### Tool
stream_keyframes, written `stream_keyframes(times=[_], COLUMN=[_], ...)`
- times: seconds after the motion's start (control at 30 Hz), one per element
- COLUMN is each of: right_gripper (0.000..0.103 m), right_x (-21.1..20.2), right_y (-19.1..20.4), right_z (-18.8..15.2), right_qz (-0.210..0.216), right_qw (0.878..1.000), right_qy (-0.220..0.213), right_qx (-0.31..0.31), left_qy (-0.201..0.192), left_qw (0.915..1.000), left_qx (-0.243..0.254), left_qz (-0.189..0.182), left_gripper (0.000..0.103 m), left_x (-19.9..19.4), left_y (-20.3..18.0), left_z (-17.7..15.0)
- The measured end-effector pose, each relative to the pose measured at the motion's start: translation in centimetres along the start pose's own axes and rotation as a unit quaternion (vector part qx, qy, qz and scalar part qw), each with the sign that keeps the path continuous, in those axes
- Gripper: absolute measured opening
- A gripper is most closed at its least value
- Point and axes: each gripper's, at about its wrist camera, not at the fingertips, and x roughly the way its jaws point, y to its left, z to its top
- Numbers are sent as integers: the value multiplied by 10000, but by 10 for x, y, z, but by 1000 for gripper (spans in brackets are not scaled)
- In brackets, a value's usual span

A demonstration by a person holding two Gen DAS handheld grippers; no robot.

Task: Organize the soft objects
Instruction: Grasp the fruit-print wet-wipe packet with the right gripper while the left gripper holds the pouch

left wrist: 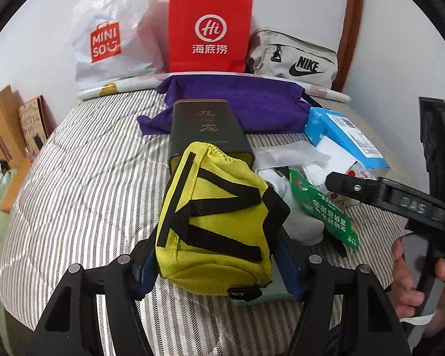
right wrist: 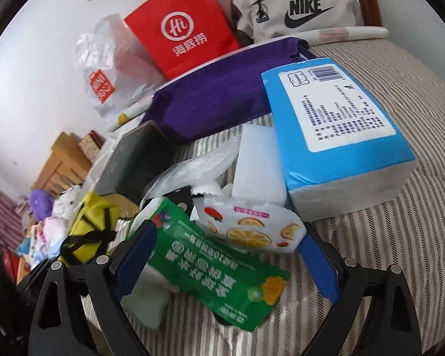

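My left gripper is shut on a yellow pouch with black straps and holds it above the striped bed. The pouch also shows in the right wrist view. My right gripper is open around a green packet and a white fruit-print packet; its fingers stand on either side without squeezing. In the left wrist view the right gripper reaches in from the right over the green packet.
A blue tissue pack, a white foam block, a dark box and a purple cloth lie on the bed. A red paper bag, a Miniso plastic bag and a Nike bag stand against the wall.
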Motion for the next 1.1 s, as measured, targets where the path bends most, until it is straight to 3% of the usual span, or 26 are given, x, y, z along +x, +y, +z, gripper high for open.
stream_keyframes(times=[0.03, 0.1, 0.23, 0.47, 0.8, 1.1], right_gripper=[76, 63, 57, 56, 57, 57], right_x=[2, 2, -5, -37, -54, -49], right_y=[2, 5, 3, -10, -54, -69], right_z=[0, 1, -1, -7, -25, -30], right_qz=[-61, -247, -413, -449, -966, -777], right_qw=[10000, 9995, 9985, 9979, 9938, 9959], right_qy=[-27, -141, -267, -309, -150, -89], right_qx=[5, -103, -244, -357, -520, -460], left_qy=[-5, -8, -16, -3, 306, 420], left_qw=[10000, 10000, 9998, 9997, 9978, 9959], left_qx=[-12, -62, -120, -219, -572, -792], left_qz=[-28, -47, -146, -60, -160, -87], left_gripper=[65, 65, 65, 65, 65, 65], left_x=[0, -1, -1, -2, 15, 26], left_y=[1, 4, 5, 9, 17, 24], left_z=[0, -1, -1, -2, -15, -20])
